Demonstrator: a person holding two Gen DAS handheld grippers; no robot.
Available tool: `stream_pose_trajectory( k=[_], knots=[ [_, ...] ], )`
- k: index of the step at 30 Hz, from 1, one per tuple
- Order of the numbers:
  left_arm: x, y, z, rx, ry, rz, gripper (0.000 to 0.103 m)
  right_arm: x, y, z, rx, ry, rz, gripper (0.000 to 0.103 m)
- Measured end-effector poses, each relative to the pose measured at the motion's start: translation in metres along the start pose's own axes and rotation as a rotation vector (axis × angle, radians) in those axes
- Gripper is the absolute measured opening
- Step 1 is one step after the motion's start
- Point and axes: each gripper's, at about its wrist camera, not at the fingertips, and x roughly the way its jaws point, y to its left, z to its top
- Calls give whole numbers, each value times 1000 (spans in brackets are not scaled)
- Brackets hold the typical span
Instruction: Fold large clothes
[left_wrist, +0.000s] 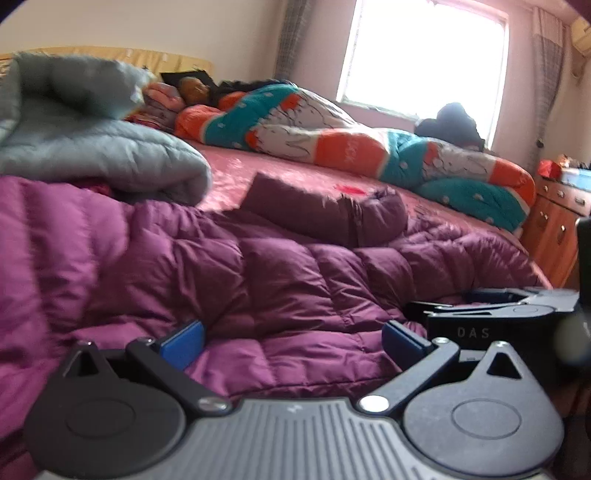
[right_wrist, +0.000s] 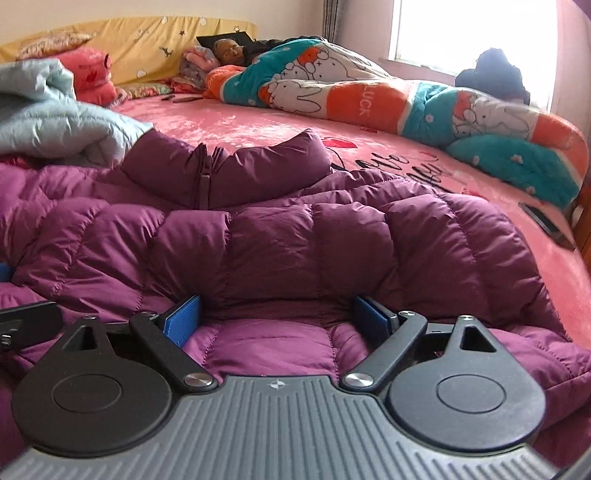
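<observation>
Both tongs (left_wrist: 293, 341) (right_wrist: 277, 320) agape, purple down jacket (right_wrist: 280, 240) bunched between, seemingly ungripped.

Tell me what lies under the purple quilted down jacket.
The purple quilted down jacket lies on a pink bedsheet; whatever lies beneath it is covered.

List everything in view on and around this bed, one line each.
Quilted purple down jacket: one, purple, spread across near bed.
Grey padded coat: one, grey, heaped at left.
Cartoon-print fleece blanket: one, orange-teal-white, far side, covering a lying person.
Pink bedsheet: one, pink, beneath everything.
Red plush pillow: one, by yellow headboard.
Dark phone: one, right bed edge.
Wooden cabinet: one, orange-brown, right.
Left gripper: open over jacket.
Right gripper: open, straddling jacket fabric.
</observation>
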Motion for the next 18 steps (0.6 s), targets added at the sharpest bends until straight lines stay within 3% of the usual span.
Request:
stream_pose_trajectory(
  k=[4,12,18],
  knots=[
    [-42,-9,6,10,-53,-11,102,-22,-21,1,117,-28,22,103],
    [-128,-13,3,25,-65,77,102,-119,-45,-31,286,-114,-4,103],
    [-192,-1,-8,27,-60,195,102,-168,-52,-64,324,-82,-6,103]
  ],
)
